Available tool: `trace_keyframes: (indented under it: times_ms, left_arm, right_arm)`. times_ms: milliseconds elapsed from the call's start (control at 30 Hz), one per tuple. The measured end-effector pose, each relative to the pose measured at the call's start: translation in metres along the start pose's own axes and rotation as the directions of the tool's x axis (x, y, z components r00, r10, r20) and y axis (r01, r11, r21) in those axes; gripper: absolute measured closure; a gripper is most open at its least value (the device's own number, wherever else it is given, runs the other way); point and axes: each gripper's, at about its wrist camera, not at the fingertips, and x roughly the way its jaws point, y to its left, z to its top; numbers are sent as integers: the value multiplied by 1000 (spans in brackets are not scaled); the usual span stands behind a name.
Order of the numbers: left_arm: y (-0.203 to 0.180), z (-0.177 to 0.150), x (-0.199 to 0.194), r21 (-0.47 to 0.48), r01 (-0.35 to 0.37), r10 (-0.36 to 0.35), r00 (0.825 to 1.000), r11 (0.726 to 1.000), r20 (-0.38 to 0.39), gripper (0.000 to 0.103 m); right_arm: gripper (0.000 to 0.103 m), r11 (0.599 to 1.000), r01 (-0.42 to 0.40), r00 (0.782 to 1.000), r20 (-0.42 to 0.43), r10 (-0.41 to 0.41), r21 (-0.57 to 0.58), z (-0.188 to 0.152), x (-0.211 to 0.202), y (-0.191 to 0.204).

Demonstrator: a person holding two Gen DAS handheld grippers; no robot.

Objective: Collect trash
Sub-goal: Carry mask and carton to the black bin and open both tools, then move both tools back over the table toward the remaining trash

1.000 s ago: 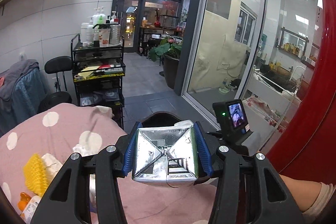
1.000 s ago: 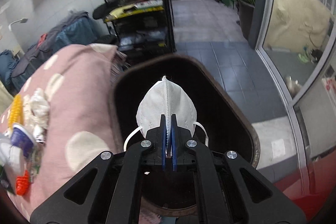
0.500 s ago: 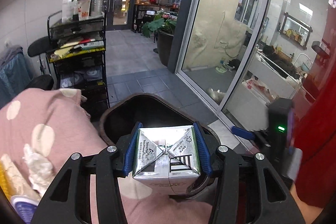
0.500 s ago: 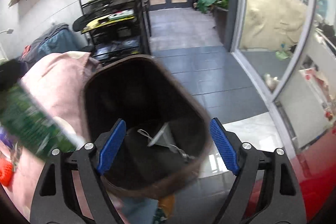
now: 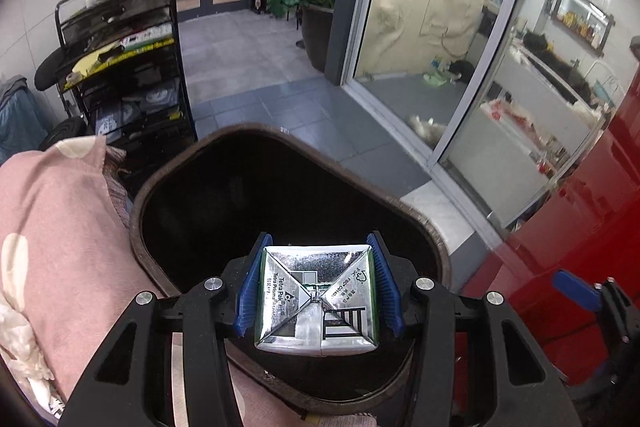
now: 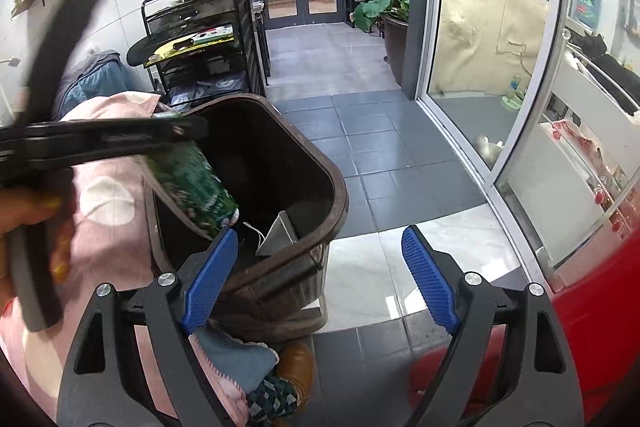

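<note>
Left claw (image 5: pixel 318 287) gripped the drink carton (image 5: pixel 316 301) above the brown trash bin (image 5: pixel 420 223); right claw (image 6: pixel 320 275) stood open and empty beside the bin, a face mask (image 6: pixel 278 233) lying inside

The carton (image 5: pixel 316 301) sits between the pads of the left tongs (image 5: pixel 316 297), directly above the open bin (image 5: pixel 424 223). The bin stands on the floor, just right of the cloth-covered tabletop (image 5: pixel 60 227). Behind the tabletop and bin stands a shelf cart (image 5: pixel 124 67) with bottles on its top tier. Farther back, a potted plant (image 5: pixel 312 11) stands before the doors, left of the glass partition (image 5: pixel 440 47). In the right wrist view, the right tongs (image 6: pixel 320 279) hang spread at the bin's (image 6: pixel 316 195) near right corner, with nothing between the pads; a mask (image 6: pixel 278 235) lies inside the bin, and shoes (image 6: pixel 294 367) rest on the floor below it.
</note>
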Motion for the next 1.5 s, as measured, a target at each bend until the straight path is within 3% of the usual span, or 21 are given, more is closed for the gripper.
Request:
trace_keyframes:
  times_ms: [200, 300, 400, 433, 533, 633, 833, 967, 1233, 1500]
  left_arm:
    - [6, -4, 23, -26, 9, -12, 994, 1000, -108, 55]
    - [5, -6, 33, -25, 6, -10, 981, 1000, -194, 54]
    - [1, -10, 34, -10, -8, 6, 975, 1000, -220, 32]
    - [0, -11, 32, -5, -12, 11, 977, 1000, -213, 25]
    - [1, -13, 17, -18, 10, -13, 985, 1000, -175, 16]
    - [2, -15, -3, -44, 37, -43, 990, 998, -134, 15]
    - [6, -27, -64, -50, 75, -74, 997, 996, 19, 7]
    - [12, -43, -107, -58, 31, -25, 994, 998, 107, 6]
    - [30, -82, -172, -75, -25, 43, 966, 997, 254, 6]
    - [61, -129, -216, -143, -159, 198, 925, 977, 324, 6]
  right_arm:
    - [20, 1000, -13, 1000, -1, 14, 23, -10, -10, -4]
    - [20, 999, -16, 1000, -11, 16, 48, -12, -11, -7]
    - [20, 998, -16, 1000, -10, 17, 60, -13, -14, -9]
    - [19, 998, -14, 1000, -7, 15, 62, -13, -15, -8]
    - [18, 997, -13, 1000, 7, 12, 70, -12, -21, -9]
    - [17, 997, -9, 1000, 15, 8, 72, -11, -25, -9]
    - [12, 997, -27, 999, 35, 24, 73, -11, -32, -6]
    - [11, 998, -46, 997, 60, 43, 53, -11, -39, 5]
    - [11, 995, -99, 989, 110, 101, -28, -11, -55, 44]
    - [10, 972, -196, 972, 103, 210, -130, -14, -67, 97]
